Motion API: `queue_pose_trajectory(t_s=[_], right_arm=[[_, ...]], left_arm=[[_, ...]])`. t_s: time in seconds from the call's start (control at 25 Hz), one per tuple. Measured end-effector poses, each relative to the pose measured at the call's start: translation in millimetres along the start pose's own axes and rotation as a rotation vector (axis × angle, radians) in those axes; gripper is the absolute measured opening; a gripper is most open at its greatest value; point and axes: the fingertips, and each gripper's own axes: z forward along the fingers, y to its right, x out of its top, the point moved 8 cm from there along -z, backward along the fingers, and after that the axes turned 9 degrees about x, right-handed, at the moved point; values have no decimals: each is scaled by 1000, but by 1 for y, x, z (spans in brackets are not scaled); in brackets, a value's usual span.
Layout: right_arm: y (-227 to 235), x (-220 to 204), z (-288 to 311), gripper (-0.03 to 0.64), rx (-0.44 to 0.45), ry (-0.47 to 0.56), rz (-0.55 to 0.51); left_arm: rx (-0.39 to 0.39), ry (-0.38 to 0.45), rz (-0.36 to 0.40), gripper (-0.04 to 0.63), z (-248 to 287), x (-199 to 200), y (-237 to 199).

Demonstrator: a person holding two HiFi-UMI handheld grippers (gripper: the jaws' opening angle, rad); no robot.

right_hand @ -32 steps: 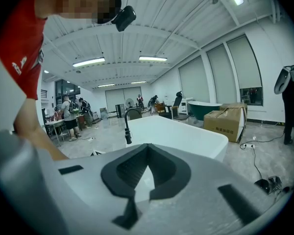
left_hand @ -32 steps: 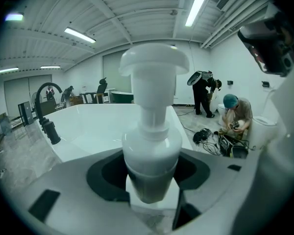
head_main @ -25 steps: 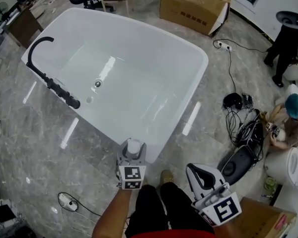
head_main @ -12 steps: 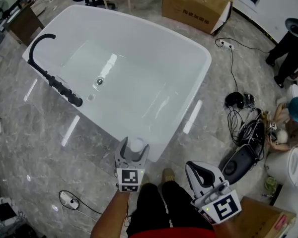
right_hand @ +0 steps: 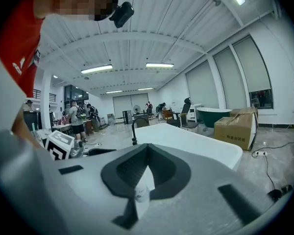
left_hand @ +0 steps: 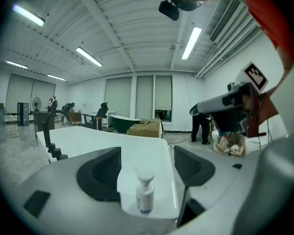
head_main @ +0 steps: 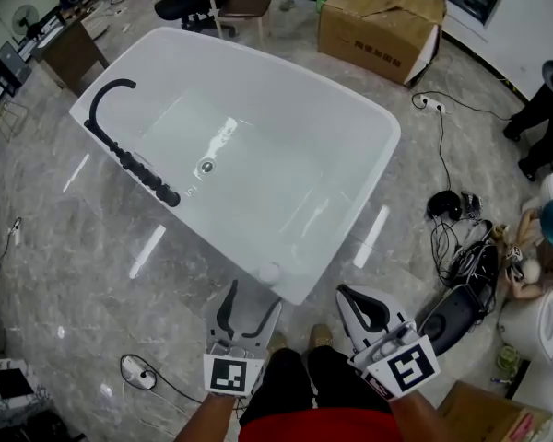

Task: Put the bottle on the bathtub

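A small white pump bottle [head_main: 270,273] stands upright on the near corner rim of the white bathtub [head_main: 378,118]. My left gripper [head_main: 247,311] hovers just short of it over the floor, open, with nothing between its fingers. In the left gripper view the bottle [left_hand: 145,192] stands free on the tub rim [left_hand: 152,151] ahead of the spread fingers [left_hand: 100,173]. My right gripper [head_main: 367,309] is beside the tub's corner, shut and holding nothing. In the right gripper view its tips [right_hand: 148,148] meet, and the bottle [right_hand: 141,194] shows through the gap behind them.
A black faucet [head_main: 129,145] arches over the tub's left rim. A cardboard box [head_main: 378,21] and a chair [head_main: 240,3] stand beyond the tub. Cables and gear [head_main: 461,238] lie on the marble floor at right, near a crouching person [head_main: 544,238].
My left gripper was shut on the bottle at the tub's corner; now it is open and drawn back, and the bottle stands alone on the rim. The right gripper has hardly moved.
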Motion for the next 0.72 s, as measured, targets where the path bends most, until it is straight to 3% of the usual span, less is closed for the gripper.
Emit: queue_pose_trajectory(t_s=[0.24, 0.52, 0.72], right_arm=[[-7, 28, -6, 5, 45, 72, -11], [-7, 53, -25, 5, 51, 170, -4], [-6, 63, -36, 5, 68, 214, -10]], left_arm=[[9, 65, -21, 308, -33, 65, 14], [95, 194, 3, 56, -54, 122, 14], [74, 225, 14, 12, -55, 140, 27]])
